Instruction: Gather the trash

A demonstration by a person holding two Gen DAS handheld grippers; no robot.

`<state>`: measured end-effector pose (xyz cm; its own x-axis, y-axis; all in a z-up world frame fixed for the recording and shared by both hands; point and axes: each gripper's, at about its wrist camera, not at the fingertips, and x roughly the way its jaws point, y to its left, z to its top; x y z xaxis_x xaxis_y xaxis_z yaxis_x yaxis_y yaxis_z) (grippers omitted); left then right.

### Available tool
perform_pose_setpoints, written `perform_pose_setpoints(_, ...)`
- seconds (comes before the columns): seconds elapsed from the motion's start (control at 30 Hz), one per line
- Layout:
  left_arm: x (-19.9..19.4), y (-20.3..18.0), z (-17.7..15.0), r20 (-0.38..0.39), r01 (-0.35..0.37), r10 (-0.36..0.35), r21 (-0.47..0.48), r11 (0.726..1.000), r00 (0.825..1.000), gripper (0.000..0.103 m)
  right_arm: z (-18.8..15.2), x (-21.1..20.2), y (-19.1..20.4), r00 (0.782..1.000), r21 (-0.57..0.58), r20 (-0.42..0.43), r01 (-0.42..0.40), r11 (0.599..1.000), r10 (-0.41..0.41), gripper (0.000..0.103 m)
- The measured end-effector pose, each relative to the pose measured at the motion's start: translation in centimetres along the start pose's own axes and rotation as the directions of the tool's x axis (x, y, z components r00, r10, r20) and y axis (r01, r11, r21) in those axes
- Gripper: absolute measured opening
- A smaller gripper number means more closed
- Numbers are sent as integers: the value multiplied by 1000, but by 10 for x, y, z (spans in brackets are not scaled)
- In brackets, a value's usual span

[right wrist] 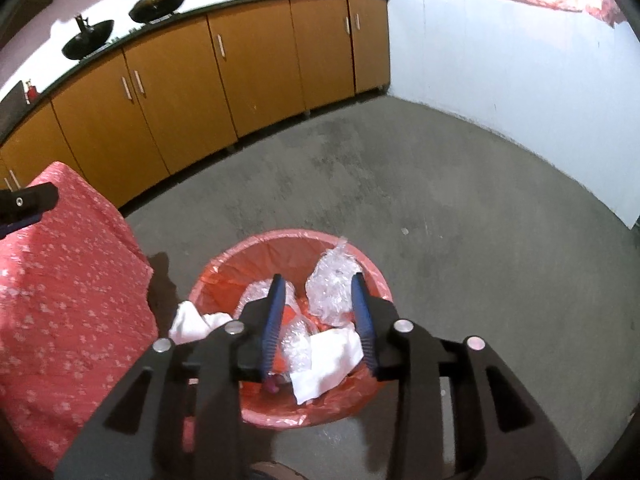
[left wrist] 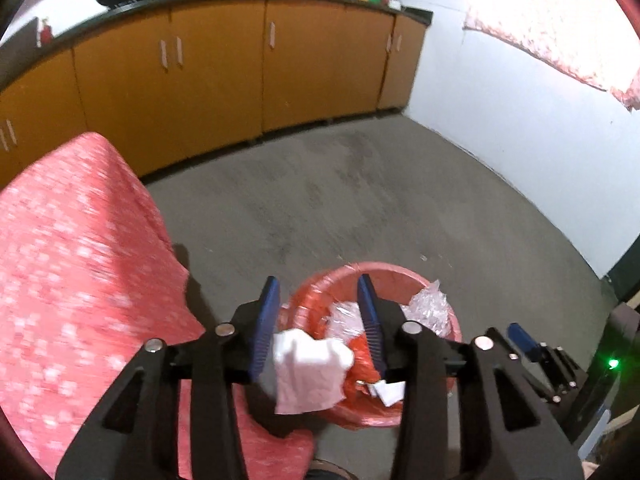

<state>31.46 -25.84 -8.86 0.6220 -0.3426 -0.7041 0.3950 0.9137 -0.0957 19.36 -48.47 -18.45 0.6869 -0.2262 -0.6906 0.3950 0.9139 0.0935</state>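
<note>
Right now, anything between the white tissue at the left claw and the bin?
Nothing visible. The white tissue sits loose between the open left claw's fingers, over the near left rim of the red bin. Only crumpled plastic and paper lie inside; the bin mouth is uncovered.

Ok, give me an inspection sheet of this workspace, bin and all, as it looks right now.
Surface: grey floor, stained, a few small scraps.
Job's things: red-lined bin holding clear plastic wrap and white paper; another white tissue at the bin's near-left rim.
Clutter: nothing seen beyond the floor scraps.
Grippers: left gripper open, white tissue below it, not pinched; right gripper open above the bin, empty.
Cables: nothing seen.
Surroundings: red floral cloth over furniture left of the bin, orange cabinets, two dark bowls on the counter, white wall.
</note>
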Motion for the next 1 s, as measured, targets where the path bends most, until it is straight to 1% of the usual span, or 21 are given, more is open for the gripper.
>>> perform_pose_setpoints(0.07, -18, 9, 0, 29, -22, 22, 4, 1000, 999, 51, 4, -18, 2, 999, -1, 34, -12, 1000, 12, 46)
perform_pose_setpoints(0.13, -39, 17, -3, 60, -39, 38, 12, 999, 997, 55, 8, -39, 3, 997, -5, 77, -25, 1000, 25, 59)
perform_pose_setpoints(0.2, -58, 25, -7, 87, -59, 58, 16, 998, 995, 60, 11, -58, 2, 993, -12, 114, -35, 999, 36, 66)
perform_pose_setpoints(0.27, -77, 33, -11, 110, -62, 60, 9, 998, 992, 64, 11, -80, 1, 988, -17, 152, -35, 999, 37, 69)
perform_pose_setpoints(0.3, -89, 38, -14, 127, -71, 69, 5, 997, 990, 65, 12, -92, -1, 985, -16, 169, -36, 999, 38, 73)
perform_pose_setpoints(0.33, -101, 43, -16, 145, -81, 80, 2, 997, 986, 69, 11, -104, -4, 982, -12, 185, -38, 999, 40, 77)
perform_pose_setpoints(0.37, -111, 46, -19, 158, -84, 83, 0, 996, 984, 71, 12, -113, -5, 980, -9, 197, -38, 999, 39, 79)
perform_pose_setpoints(0.4, -123, 49, -24, 177, -94, 93, 0, 996, 980, 73, 11, -124, -7, 976, -7, 214, -37, 999, 37, 82)
perform_pose_setpoints(0.43, -132, 51, -27, 189, -107, 106, -2, 994, 976, 77, 10, -137, -9, 972, -8, 234, -36, 999, 36, 85)
perform_pose_setpoints(0.47, -145, 56, -32, 205, -124, 123, -5, 992, 971, 80, 9, -147, -10, 968, -9, 250, -32, 999, 33, 87)
perform_pose_setpoints(0.53, -167, 60, -41, 231, -141, 142, -21, 990, 962, 83, 8, -168, -10, 958, -15, 285, -24, 1000, 28, 93)
perform_pose_setpoints(0.63, -197, 68, -53, 257, -150, 161, -61, 987, 953, 88, 6, -210, -2, 936, -42, 351, -9, 999, 23, 99)
perform_pose_setpoints(0.67, -206, 71, -56, 268, -151, 166, -76, 986, 949, 91, 5, -225, 2, 926, -59, 377, -6, 998, 28, 99)
perform_pose_setpoints(0.77, -238, 77, -69, 313, -164, 190, -109, 980, 931, 98, 0, -265, 20, 899, -114, 437, 16, 993, 36, 99)
perform_pose_setpoints(0.83, -258, 79, -80, 339, -189, 219, -121, 974, 915, 101, -4, -289, 31, 882, -141, 470, 28, 990, 42, 99)
perform_pose_setpoints(0.87, -266, 80, -85, 349, -199, 231, -126, 972, 908, 101, -7, -301, 37, 874, -150, 483, 26, 988, 50, 99)
perform_pose_setpoints(0.93, -283, 81, -96, 363, -226, 261, -138, 964, 894, 101, -13, -321, 47, 871, -154, 487, 12, 988, 66, 99)
perform_pose_setpoints(1.0, -296, 84, -106, 370, -242, 282, -153, 958, 885, 101, -22, -336, 56, 875, -161, 474, -21, 987, 96, 99)
